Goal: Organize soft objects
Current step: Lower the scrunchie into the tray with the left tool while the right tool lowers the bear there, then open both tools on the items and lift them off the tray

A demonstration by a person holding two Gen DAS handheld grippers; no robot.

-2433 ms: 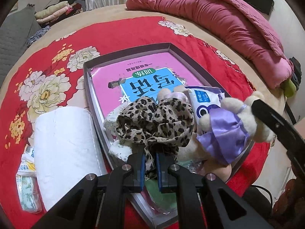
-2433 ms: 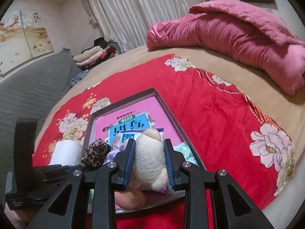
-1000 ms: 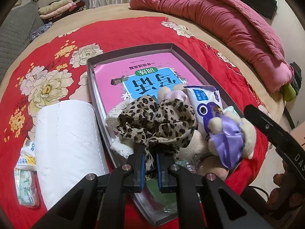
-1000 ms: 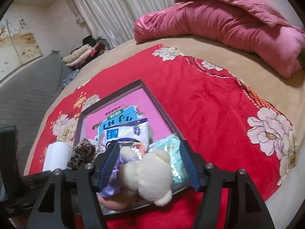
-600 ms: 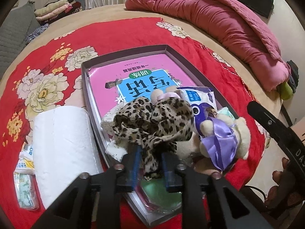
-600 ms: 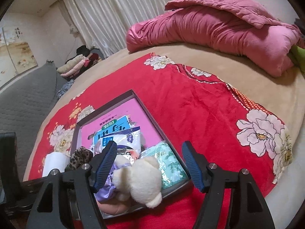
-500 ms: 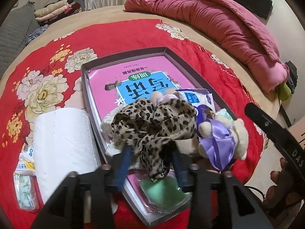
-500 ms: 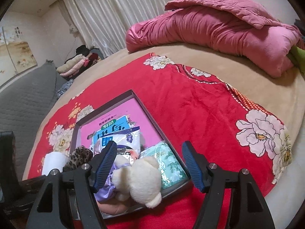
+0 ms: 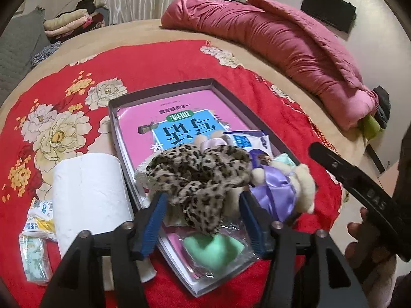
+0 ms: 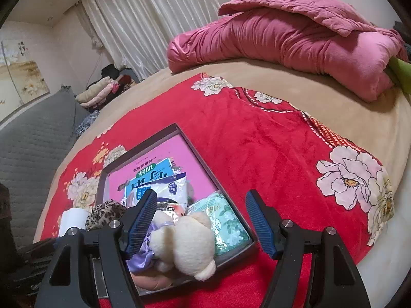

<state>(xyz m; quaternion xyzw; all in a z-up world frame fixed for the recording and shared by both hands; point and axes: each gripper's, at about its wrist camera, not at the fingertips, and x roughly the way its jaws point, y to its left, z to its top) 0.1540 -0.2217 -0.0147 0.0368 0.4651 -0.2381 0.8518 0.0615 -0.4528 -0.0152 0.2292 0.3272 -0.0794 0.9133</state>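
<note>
A dark shallow tray [image 9: 112,118] lies on the red floral blanket and holds a pink book [image 9: 143,118]. A leopard-print cloth [image 9: 197,172] rests on the pile in the tray, between the wide-open fingers of my left gripper [image 9: 203,218], which does not grip it. A cream plush bear in a purple dress [image 9: 282,187] lies at the tray's near right corner. In the right wrist view the bear [image 10: 185,241] lies between the open fingers of my right gripper [image 10: 203,220], released. A green heart in clear wrap [image 9: 213,251] lies at the tray's near end.
A white paper roll [image 9: 87,192] and small tissue packs [image 9: 33,259] lie left of the tray. A blue-white packet [image 9: 246,141] and a green floral pack [image 10: 226,223] lie in the tray. A rolled pink quilt [image 9: 282,38] lies at the bed's far right.
My left gripper opened and let go of the leopard cloth, which now rests on the pile. My right gripper opened earlier and released the bear into the tray, then drew back slightly.
</note>
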